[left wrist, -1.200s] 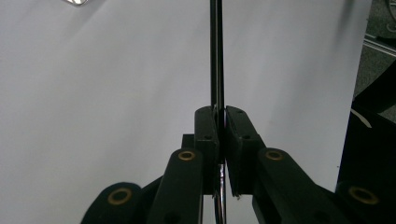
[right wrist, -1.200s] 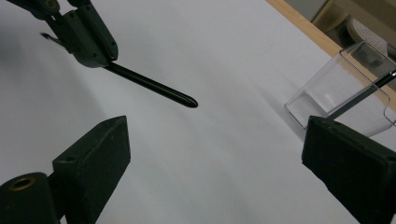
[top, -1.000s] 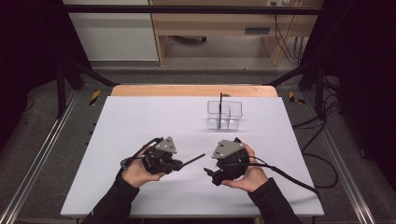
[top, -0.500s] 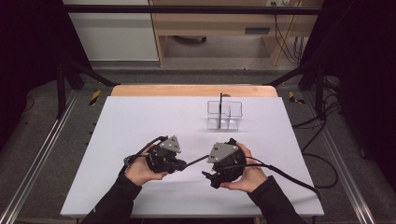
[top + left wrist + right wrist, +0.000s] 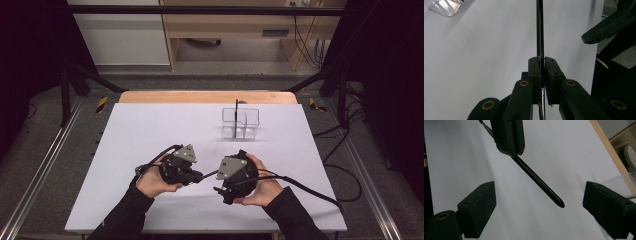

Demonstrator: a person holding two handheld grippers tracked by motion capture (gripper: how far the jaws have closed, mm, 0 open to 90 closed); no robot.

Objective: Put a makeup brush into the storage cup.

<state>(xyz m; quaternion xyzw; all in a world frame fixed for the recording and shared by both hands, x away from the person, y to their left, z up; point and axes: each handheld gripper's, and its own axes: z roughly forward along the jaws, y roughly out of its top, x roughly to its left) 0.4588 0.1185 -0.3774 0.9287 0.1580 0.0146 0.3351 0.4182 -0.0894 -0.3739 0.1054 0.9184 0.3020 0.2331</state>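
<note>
Black jaws of the left gripper (image 5: pixel 541 72) are pinched tight on a thin black pen (image 5: pixel 539 30), which juts forward over the white table (image 5: pixel 474 62). From the right gripper view, that pen (image 5: pixel 536 181) points down between the right gripper's (image 5: pixel 539 210) wide-spread jaws, touching neither. Farther back on the table stands a clear plastic organizer (image 5: pixel 240 122) with another dark pen upright in it.

Top centre, a wooden bench (image 5: pixel 225 25); grey floor (image 5: pixel 45 145) down both sides, cables (image 5: pixel 345 130) trailing right, dark corners.
</note>
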